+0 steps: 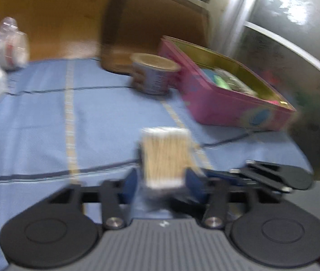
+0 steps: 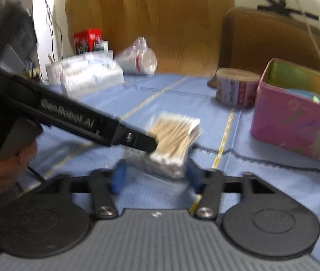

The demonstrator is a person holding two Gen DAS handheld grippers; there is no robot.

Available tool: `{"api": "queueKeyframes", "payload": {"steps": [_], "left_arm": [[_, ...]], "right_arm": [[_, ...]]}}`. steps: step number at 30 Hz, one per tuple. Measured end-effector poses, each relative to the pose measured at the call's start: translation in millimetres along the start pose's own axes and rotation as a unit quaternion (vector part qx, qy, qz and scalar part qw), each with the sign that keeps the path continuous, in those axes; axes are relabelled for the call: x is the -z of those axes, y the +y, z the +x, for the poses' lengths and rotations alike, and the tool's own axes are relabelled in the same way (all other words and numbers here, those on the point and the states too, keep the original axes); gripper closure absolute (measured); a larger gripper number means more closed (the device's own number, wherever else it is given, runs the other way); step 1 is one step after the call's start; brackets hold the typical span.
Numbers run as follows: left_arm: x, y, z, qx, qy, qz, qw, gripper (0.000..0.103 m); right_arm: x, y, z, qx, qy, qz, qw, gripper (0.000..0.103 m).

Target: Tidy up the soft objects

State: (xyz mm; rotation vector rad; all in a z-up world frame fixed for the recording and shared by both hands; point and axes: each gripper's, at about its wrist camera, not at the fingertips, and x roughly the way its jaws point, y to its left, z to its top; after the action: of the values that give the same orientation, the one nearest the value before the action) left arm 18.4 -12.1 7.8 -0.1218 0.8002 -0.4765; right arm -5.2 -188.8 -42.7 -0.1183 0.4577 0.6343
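In the left wrist view, low in the centre of the frame, a swab pack (image 1: 163, 158) is clamped by the left gripper (image 1: 163, 181), its blue fingers (image 1: 129, 184) pressed on either side of the lower end of the pack, which stands up above them. At the lower right of that frame the black tip of the right gripper (image 1: 272, 177) is seen just beside the pack.

In the right wrist view the same pack (image 2: 173, 140) is found in the middle of the frame, lifted above the blue cloth (image 2: 160, 192) of the worktop. The right fingers (image 2: 119, 176) are spread to both sides of the pack's white-tipped lower end; the pack is not seen to be pressed by them, though blur leaves some doubt. From the left edge the left gripper (image 2: 153, 143) is reached in by a hand (image 2: 4, 169), its black tip laid against the pack.

Farther back, at the right of both frames, a pink box (image 1: 227, 103) is stood open on the cloth with small items inside. Just beside it, toward the centre, a round tin (image 1: 154, 74) is seen. Behind these a brown chair back (image 1: 155, 22) is visible. At the upper left of the right wrist view clear bags (image 2: 92, 74), a toppled plastic cup (image 2: 139, 58) and a red carton (image 2: 87, 38) are gathered, well apart from the pack
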Motion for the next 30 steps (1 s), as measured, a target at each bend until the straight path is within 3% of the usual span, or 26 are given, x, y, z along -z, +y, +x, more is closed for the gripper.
{"api": "queueKeyframes", "payload": {"steps": [1, 3, 8, 13, 23, 26, 28, 30], "left_arm": [[-3.7, -4.5, -0.4, -0.006, -0.002, 0.007, 1.0000, 0.067], [-11.1, -14.8, -3.4, -0.006, -0.011, 0.022, 0.9997, 0.067], [-43.9, -54.9, -11.3, 0.010, -0.055, 0.078, 0.9954, 0.067], [-82.7, -91.9, 16.4, 0.025, -0.070, 0.116, 0.9904, 0.066], [-128.0, -119.6, 95.9, 0.020, -0.036, 0.123, 0.9915, 0.065], [-135.1, -118.5, 116.7, -0.005, -0.027, 0.117, 0.9928, 0.047], [-136.0, -117.9, 120.4, -0.023, -0.030, 0.111, 0.9931, 0.047], [-133.2, -117.3, 114.4, -0.025, -0.037, 0.107, 0.9933, 0.040]], "right_arm": [[-0.6, 0.4, -1.2, 0.007, -0.004, -0.002, 1.000, 0.065], [-1.8, -6.0, -8.4, 0.007, -0.018, 0.009, 1.000, 0.070], [-10.7, -23.5, -38.4, 0.045, -0.088, 0.018, 0.995, 0.071], [-26.1, -56.8, -58.0, 0.099, -0.132, 0.036, 0.986, 0.071], [-40.9, -133.4, -38.6, 0.157, -0.116, 0.086, 0.977, 0.071], [-42.2, -145.4, -27.0, 0.180, -0.102, 0.083, 0.975, 0.066], [-40.4, -150.1, -18.0, 0.219, -0.094, 0.081, 0.968, 0.054], [-36.6, -153.2, -20.6, 0.214, -0.097, 0.103, 0.967, 0.054]]}}
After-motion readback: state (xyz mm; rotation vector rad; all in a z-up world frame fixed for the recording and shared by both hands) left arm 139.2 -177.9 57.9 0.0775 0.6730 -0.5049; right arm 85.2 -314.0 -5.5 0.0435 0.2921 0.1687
